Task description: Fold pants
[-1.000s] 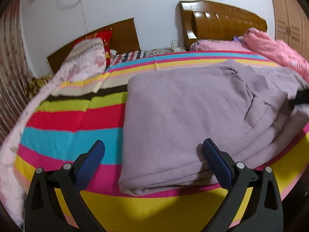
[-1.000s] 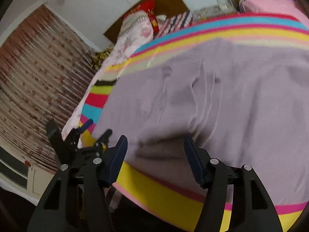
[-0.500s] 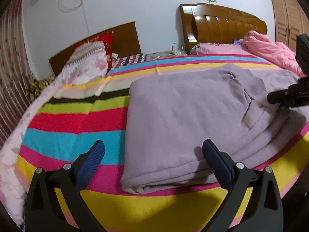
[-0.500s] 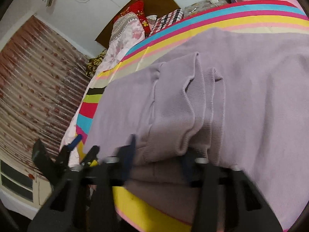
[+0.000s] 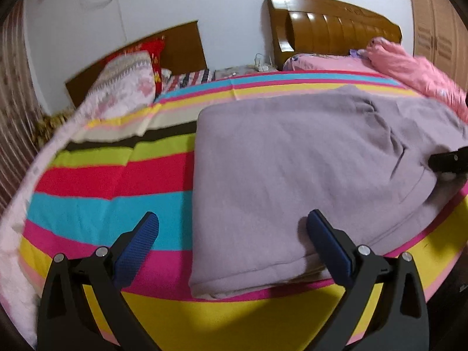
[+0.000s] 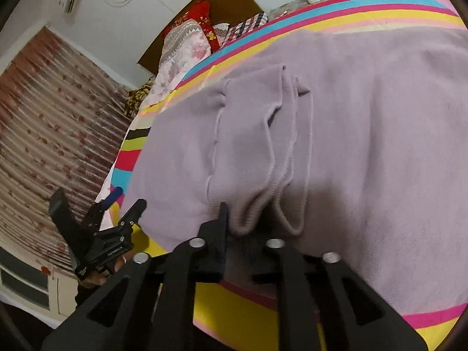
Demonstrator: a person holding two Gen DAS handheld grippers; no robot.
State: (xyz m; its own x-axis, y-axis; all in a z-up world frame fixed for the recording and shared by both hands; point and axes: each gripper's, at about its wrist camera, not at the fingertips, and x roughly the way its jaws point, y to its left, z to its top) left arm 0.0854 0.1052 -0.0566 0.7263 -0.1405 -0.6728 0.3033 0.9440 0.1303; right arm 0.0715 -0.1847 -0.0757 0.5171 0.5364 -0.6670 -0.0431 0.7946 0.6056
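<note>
The pants lie folded once on the bed. The right gripper pinches their cuffs; the left gripper, fingers spread, holds nothing. More folds remain, I think.

Bedroom; pale wall far ahead of the left gripper, cable loop hanging on it. Two wooden headboards against it: dark plain headboard ahead-left, carved glossy headboard ahead-right. Wooden wardrobe far right. Striped multicolour bedspread below. Floral curtain left of the right gripper
</note>
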